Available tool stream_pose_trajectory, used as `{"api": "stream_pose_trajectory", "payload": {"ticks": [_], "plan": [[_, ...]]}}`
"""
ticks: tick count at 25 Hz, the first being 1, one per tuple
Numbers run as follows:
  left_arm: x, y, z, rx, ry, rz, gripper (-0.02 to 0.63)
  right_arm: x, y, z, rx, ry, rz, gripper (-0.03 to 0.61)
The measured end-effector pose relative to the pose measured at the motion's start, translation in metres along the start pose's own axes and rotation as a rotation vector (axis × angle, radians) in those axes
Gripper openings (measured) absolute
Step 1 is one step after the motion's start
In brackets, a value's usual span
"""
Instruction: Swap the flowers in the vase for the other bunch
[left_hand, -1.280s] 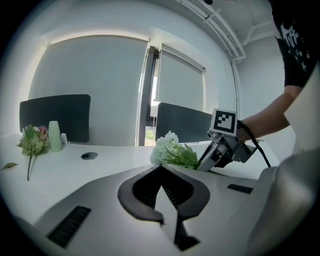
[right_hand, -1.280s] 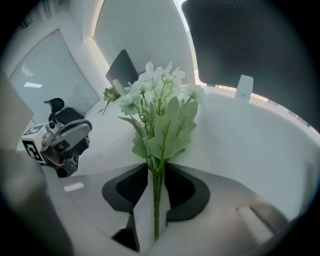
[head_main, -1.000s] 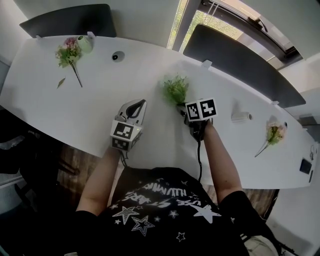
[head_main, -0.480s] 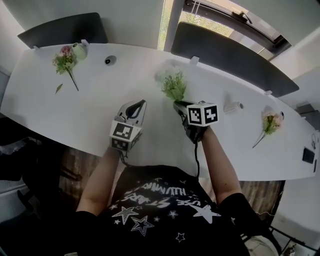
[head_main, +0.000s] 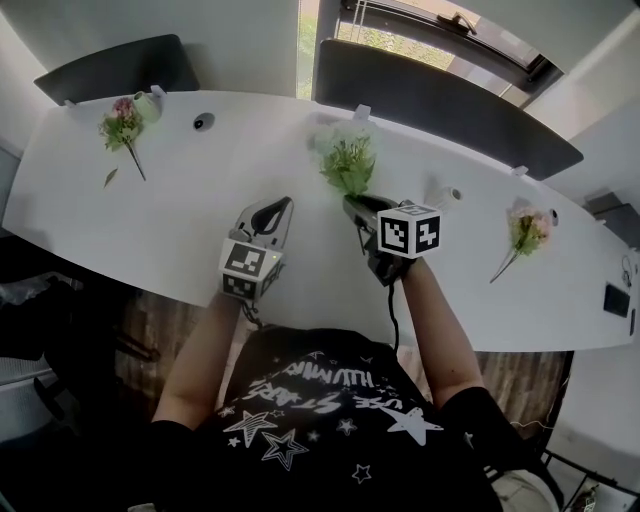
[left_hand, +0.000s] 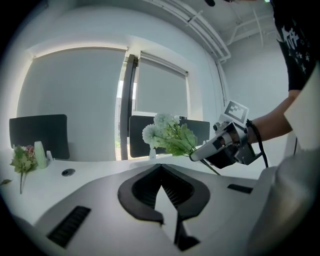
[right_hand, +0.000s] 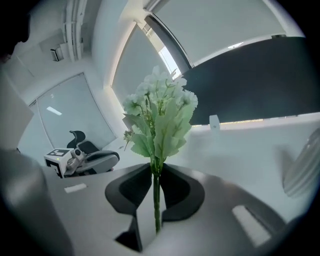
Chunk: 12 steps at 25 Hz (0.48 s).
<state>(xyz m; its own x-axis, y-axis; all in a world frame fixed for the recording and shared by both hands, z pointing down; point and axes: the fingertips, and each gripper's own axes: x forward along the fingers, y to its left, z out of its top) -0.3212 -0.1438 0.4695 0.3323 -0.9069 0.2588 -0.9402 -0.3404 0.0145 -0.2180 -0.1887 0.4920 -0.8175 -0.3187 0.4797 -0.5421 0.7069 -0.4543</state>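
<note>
A bunch of white flowers with green leaves (head_main: 345, 158) (right_hand: 160, 120) is up in the air over the middle of the white table (head_main: 150, 215). My right gripper (head_main: 350, 203) (right_hand: 154, 172) is shut on its thin green stem, which stands upright between the jaws. The bunch shows in the left gripper view (left_hand: 167, 135) too, with the right gripper (left_hand: 194, 157) under it. My left gripper (head_main: 277, 207) (left_hand: 161, 169) hovers left of the bunch, shut and holding nothing. A clear ribbed glass vessel (head_main: 445, 196) (right_hand: 300, 165) is on the table to the right.
One pink bunch (head_main: 120, 125) (left_hand: 22, 160) lies at the far left beside a small pale vessel (head_main: 148, 102). Another pink bunch (head_main: 522, 232) lies at the right. A black round fitting (head_main: 203, 122) is set in the table. Dark chair backs (head_main: 430, 100) stand behind the table.
My right gripper has risen with the white bunch, so the flowers stand higher and farther from me. The left gripper has drifted slightly while staying shut.
</note>
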Motion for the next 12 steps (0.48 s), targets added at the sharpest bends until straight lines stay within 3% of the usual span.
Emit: {"api": "stream_pose_trajectory", "payload": {"ticks": [8,12], "plan": [[0.022,-0.048,0.017,0.005,-0.018,-0.051,0.006,-0.055,-0.006,0.019,-0.004,-0.131,0.016,0.054],[0.047,-0.094,0.034,0.019,-0.036,-0.088,0.006,-0.103,-0.022,0.032,-0.009,-0.211,0.031,0.054]]}}
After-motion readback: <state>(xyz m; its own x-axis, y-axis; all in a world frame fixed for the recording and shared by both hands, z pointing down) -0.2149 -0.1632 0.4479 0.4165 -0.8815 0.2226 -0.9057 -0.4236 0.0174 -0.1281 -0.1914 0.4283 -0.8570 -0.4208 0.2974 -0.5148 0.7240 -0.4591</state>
